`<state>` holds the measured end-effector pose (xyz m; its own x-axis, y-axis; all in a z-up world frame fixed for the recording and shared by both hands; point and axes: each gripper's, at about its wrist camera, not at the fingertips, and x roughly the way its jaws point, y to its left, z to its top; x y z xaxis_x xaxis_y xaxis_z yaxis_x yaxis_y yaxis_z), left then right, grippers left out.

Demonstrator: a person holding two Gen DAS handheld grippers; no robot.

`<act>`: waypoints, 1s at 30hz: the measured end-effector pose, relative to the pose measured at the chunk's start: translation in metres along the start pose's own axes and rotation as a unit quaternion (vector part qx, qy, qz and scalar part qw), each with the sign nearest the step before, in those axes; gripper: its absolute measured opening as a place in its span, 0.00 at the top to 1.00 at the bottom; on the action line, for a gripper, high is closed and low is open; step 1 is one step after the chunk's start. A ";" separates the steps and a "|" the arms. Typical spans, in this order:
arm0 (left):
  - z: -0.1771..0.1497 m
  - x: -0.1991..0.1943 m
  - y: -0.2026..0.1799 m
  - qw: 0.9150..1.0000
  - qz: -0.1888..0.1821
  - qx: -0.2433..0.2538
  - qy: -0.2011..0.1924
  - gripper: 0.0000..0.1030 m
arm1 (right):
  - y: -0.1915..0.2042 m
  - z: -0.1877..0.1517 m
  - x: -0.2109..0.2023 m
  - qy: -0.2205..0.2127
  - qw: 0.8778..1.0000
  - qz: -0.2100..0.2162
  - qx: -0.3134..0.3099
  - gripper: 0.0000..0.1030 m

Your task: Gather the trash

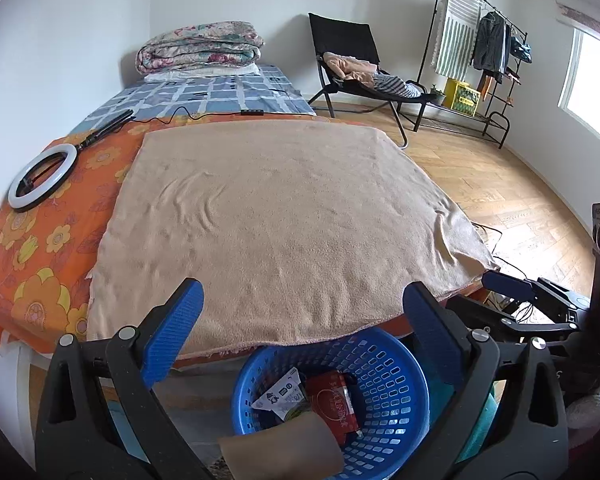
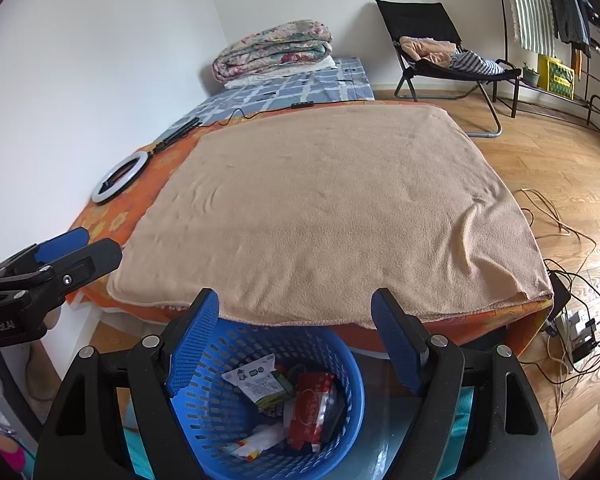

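Several crumpled wrappers (image 2: 260,384) already lie in the round blue perforated plastic basket (image 2: 340,348) near us, below our two empty, spread-open grippers, left (image 1: 304,308) and right (image 2: 296,320), and we judge collection nearly done, since the beige fleece blanket (image 2: 332,208) beyond shows no litter.

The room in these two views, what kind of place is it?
Most likely a bedroom at home: a bed with a blue checked sheet and folded floral quilt, a black clothes rack, and a black folding chair.
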<state>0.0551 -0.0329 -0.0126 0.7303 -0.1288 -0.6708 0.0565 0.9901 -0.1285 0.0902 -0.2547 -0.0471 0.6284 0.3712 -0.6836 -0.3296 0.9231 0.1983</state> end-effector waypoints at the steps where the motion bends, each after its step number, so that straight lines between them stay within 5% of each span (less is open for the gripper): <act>1: 0.000 0.000 0.001 1.000 0.001 -0.003 0.001 0.01 | 0.000 0.000 0.000 -0.001 1.000 0.000 0.001 0.24; 30: -0.001 -0.002 0.005 1.000 0.008 -0.009 -0.001 0.01 | 0.005 0.006 -0.004 -0.008 1.000 0.010 0.010 0.24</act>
<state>0.0533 -0.0279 -0.0126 0.7319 -0.1138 -0.6718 0.0334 0.9908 -0.1315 0.0901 -0.2514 -0.0394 0.6325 0.3912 -0.6686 -0.3281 0.9171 0.2262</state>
